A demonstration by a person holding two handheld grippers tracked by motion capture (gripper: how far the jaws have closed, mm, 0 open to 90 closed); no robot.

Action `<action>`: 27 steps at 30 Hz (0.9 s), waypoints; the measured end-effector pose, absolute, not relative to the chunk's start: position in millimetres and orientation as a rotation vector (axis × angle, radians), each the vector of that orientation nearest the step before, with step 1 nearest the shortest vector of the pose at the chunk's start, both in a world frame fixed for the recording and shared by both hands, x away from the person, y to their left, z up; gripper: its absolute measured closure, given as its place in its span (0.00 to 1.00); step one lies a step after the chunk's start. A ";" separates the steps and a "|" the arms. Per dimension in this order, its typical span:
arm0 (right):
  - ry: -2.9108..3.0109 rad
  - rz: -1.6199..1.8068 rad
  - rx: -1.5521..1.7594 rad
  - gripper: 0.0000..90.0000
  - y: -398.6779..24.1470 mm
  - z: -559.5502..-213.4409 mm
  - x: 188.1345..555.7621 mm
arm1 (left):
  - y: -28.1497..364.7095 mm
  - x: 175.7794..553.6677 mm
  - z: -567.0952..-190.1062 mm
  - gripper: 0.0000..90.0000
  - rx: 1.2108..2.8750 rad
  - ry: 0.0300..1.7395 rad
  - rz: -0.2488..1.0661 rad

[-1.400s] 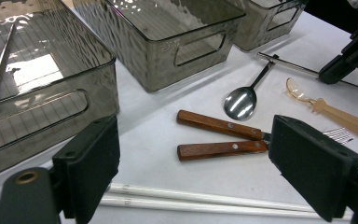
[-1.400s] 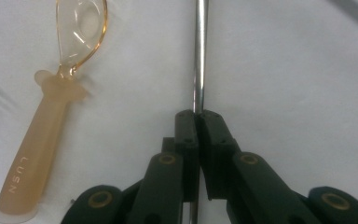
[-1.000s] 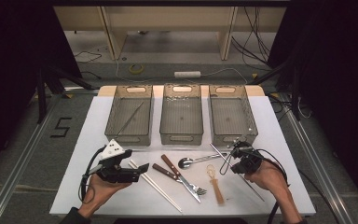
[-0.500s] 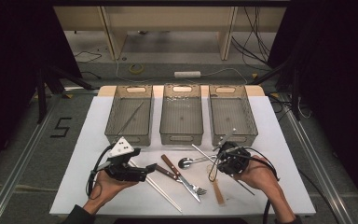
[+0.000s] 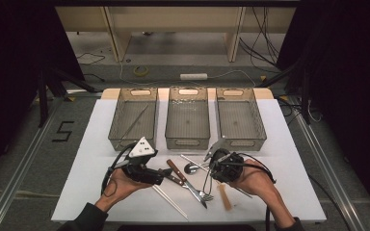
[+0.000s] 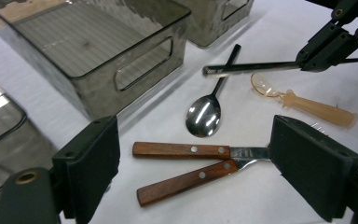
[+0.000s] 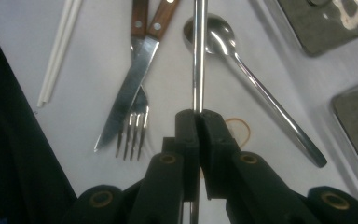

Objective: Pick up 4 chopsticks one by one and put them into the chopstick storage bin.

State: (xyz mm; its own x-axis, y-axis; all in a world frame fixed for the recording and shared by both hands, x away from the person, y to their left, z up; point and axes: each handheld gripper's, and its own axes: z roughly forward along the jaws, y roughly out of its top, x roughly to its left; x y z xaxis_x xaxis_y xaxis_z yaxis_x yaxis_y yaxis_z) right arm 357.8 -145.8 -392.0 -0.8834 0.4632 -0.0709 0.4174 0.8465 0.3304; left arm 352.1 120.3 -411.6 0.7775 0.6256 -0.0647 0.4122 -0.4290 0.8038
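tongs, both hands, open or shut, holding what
left tongs: open, holding nothing.
right tongs: shut on metal chopsticks.

A single readable mark: a large dark numeral "5" [image 5: 63, 131] on the grey floor, just beside the white table's [image 5: 91, 144] left edge, beyond and to the left of the left gripper [image 5: 166, 172]. No other text, label or brand is legible.

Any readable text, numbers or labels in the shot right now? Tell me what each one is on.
"5": a dark numeral marked on the grey floor left of the table.
Nothing else reads: the three bins and the cutlery carry no legible print or brand.
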 end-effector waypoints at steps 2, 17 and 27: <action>2.885 0.465 0.656 0.97 -141.7 -392.2 356.4 | 115.8 353.2 -410.4 0.18 2.100 0.746 0.295; 2.957 0.454 0.392 0.97 -113.7 -395.1 340.5 | 90.1 343.6 -413.5 0.27 2.330 0.468 0.261; 2.989 0.425 0.252 0.97 -108.8 -396.0 337.6 | 82.8 331.8 -418.4 0.46 2.423 0.330 0.270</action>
State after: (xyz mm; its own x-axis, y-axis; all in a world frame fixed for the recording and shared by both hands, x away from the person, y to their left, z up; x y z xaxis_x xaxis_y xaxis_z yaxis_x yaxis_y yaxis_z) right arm 337.6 -108.8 -396.0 -0.9799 0.1795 -0.0866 0.1482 0.9469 0.2855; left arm 331.8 82.8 -418.4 0.9466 0.3039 0.1079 0.1655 -0.7449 0.6463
